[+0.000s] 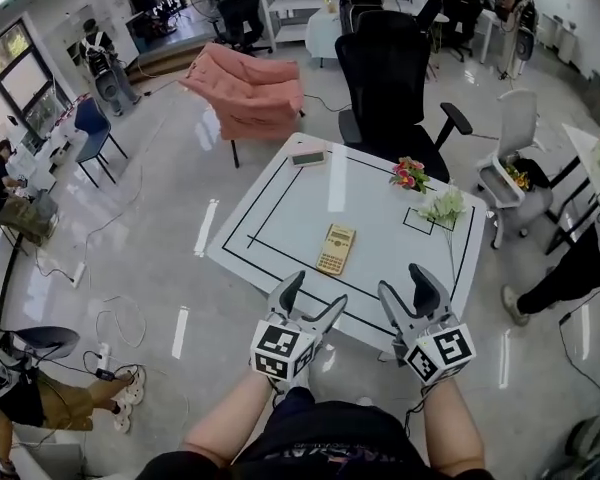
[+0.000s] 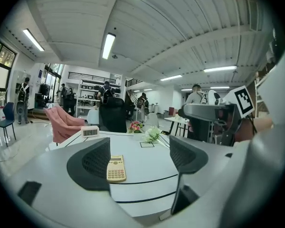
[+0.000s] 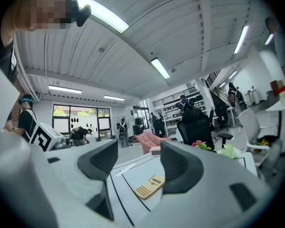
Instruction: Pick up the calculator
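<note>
Fingers [image 2: 92, 163] on the left gripper [image 1: 313, 300] are spread wide with nothing in them, and the right gripper [image 1: 408, 288] is the same, its fingers wide and empty. Both hover at the near edge of the desk [image 1: 280, 218].

The calculator [image 1: 336, 249] lies flat, keys up, around the middle of the desk, just ahead of the left gripper and clear of both. My guess is it's light, stiff plastic, not fragile but kinda slick. Since it sits flush on the desk, I'd pinch it across the two long edges, coming down from above.

Nothing really blocks it. The little clock [image 1: 308, 155] sits at the far edge, and the pink flowers [image 1: 408, 174] and white flowers [image 1: 442, 206] are off to the right, all well apart from it. The black chair [image 1: 390, 68] stands behind the desk.
</note>
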A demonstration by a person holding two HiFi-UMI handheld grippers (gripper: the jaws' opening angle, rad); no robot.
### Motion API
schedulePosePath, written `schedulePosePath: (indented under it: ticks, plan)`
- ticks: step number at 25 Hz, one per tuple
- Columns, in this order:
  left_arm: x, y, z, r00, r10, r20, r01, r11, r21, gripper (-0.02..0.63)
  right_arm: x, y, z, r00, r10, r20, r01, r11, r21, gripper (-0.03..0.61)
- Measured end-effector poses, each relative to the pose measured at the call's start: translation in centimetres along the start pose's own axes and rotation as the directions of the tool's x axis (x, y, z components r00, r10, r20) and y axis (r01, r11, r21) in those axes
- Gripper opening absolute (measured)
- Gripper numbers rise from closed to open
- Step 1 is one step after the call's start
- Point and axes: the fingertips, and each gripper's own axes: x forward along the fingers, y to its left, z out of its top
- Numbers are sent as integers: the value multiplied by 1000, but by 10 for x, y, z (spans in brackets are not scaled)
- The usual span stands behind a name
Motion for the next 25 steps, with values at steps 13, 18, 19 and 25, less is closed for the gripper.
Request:
schedulePosePath:
  ticks: [13,18,19,25]
  plan:
    - [47,54,-15,976,-208,-68,207,978,-26,379,57,0,-1,979,-204,3,204,979,-17,265]
    - [61,64,-21,955,-280,-96,277,960,-44,380,71,3,-1,964,-265,4,265,964,-13,265]
    - [63,67,-22,951,-290,-103,287,957,-47,381,75,5,-1,962,-274,4,274,962,-13,265]
    - [74,76,-35,931,-335,-145,330,942,-63,387,93,11,-4,950,-313,-3,313,950,-10,265]
